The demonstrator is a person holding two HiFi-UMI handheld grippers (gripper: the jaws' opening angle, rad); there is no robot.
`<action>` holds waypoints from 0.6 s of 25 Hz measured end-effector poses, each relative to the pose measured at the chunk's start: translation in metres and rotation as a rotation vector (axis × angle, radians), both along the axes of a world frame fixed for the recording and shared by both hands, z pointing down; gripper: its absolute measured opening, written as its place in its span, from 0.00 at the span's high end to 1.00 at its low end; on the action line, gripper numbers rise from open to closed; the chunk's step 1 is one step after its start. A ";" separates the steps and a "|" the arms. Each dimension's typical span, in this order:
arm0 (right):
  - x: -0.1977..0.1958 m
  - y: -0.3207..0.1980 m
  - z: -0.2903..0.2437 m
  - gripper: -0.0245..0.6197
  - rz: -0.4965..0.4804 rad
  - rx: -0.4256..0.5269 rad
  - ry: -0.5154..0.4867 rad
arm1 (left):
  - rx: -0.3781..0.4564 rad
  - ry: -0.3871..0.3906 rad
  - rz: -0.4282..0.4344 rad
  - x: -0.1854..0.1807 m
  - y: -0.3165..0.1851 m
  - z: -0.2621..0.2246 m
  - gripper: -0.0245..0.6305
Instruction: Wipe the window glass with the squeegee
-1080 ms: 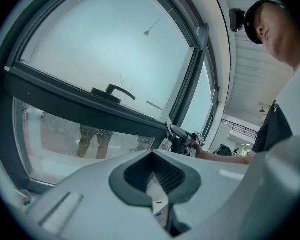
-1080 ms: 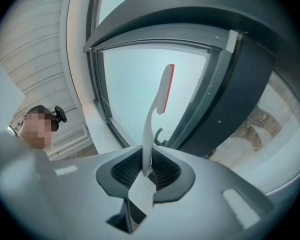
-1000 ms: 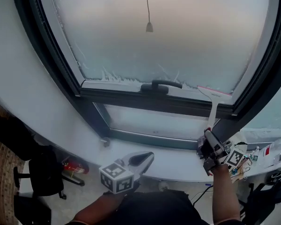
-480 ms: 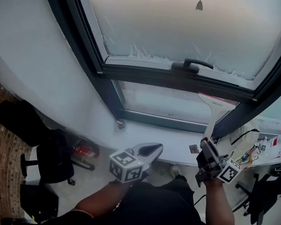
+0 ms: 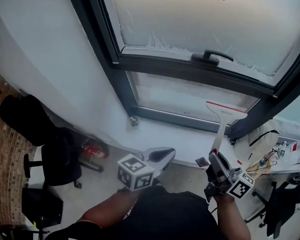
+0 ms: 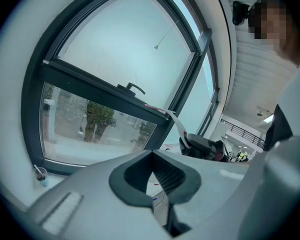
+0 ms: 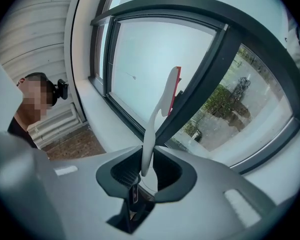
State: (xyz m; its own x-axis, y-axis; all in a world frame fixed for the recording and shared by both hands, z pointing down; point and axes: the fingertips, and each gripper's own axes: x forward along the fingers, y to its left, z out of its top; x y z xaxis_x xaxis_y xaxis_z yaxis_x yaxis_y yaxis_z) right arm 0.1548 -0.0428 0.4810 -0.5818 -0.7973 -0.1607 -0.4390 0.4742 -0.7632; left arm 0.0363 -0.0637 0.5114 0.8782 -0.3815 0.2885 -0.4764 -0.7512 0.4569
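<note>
Right gripper jaws clamp squeegee handle, blade before lower window glass; left gripper jaws closed, empty

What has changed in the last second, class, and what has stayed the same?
The right hand-held gripper drew the squeegee down, from the foot of the upper frosted pane, past the crossbar, onto the lower pane. Its grip on the handle stayed. The left hand-held gripper stayed low and empty.
</note>
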 end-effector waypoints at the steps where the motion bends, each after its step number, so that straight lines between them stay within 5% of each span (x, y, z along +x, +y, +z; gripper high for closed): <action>1: 0.001 0.003 -0.002 0.84 -0.003 0.005 0.007 | 0.002 -0.003 -0.009 0.000 0.005 0.001 0.96; 9: 0.009 0.068 -0.017 0.83 -0.086 0.063 0.117 | 0.044 -0.018 -0.038 0.038 0.052 -0.013 0.96; 15: 0.033 0.118 -0.010 0.83 -0.130 0.059 0.033 | 0.039 -0.048 -0.055 0.063 0.098 -0.017 0.96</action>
